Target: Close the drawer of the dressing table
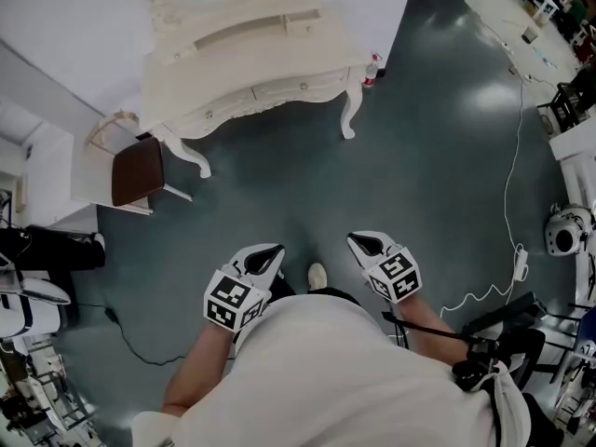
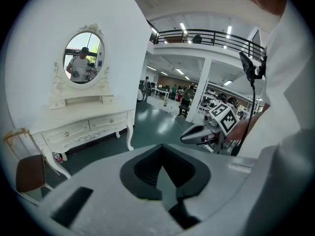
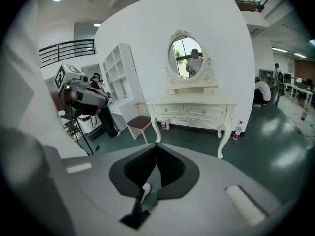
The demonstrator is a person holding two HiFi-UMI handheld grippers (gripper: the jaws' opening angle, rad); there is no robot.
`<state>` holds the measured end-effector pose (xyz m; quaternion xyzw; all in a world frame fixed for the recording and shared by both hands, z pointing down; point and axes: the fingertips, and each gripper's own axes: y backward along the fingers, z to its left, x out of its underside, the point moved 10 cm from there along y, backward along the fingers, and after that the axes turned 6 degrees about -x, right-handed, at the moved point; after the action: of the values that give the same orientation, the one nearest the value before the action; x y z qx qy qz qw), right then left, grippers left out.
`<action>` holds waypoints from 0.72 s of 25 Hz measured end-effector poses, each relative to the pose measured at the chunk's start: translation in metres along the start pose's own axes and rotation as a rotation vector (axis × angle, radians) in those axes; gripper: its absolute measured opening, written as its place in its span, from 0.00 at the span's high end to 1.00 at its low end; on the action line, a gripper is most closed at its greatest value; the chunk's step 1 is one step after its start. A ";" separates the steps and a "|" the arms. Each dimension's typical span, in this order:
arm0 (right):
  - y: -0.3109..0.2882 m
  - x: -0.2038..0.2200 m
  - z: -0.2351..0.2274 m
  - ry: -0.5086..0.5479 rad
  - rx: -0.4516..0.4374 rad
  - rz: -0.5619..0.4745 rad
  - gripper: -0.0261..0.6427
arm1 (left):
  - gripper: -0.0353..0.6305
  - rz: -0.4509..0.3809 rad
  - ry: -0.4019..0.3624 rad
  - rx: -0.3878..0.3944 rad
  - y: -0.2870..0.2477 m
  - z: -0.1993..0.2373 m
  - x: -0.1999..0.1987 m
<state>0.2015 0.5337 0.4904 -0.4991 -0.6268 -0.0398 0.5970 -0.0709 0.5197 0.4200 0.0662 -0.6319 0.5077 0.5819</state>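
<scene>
I am standing well apart from the dressing table point(image 1: 251, 59), which is sitting against the white wall across the floor. My left hand-held gripper point(image 1: 268, 252) and right hand-held gripper point(image 1: 359, 241) are both showing jaws together, holding nothing. Closing is not yet begun; the drawers point(image 3: 197, 110) are looking flush from here. No writing is readable.

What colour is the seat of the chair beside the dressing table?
Dark brown chair seat, clearest in the head view.

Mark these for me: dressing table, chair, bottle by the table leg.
dressing table point(image 1: 261, 63), head view, on the tabletop.
chair point(image 1: 137, 169), head view, on the brown seat.
bottle point(image 3: 238, 130), right gripper view, on its body.
</scene>
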 end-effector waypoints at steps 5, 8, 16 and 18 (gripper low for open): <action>-0.024 -0.014 -0.030 -0.030 0.015 0.003 0.96 | 0.95 0.000 0.016 0.007 -0.025 0.034 -0.017; -0.042 -0.029 -0.047 -0.034 0.022 0.008 0.96 | 0.95 -0.010 0.022 0.017 -0.042 0.062 -0.029; -0.098 -0.110 -0.103 -0.032 0.070 0.015 0.96 | 0.95 -0.030 -0.012 0.092 -0.096 0.155 -0.089; -0.114 -0.135 -0.117 -0.020 0.079 0.017 0.96 | 0.95 -0.046 -0.026 0.108 -0.103 0.179 -0.110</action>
<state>0.1792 0.3230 0.4798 -0.4809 -0.6295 -0.0049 0.6103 -0.0862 0.2867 0.4247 0.1185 -0.6093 0.5266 0.5808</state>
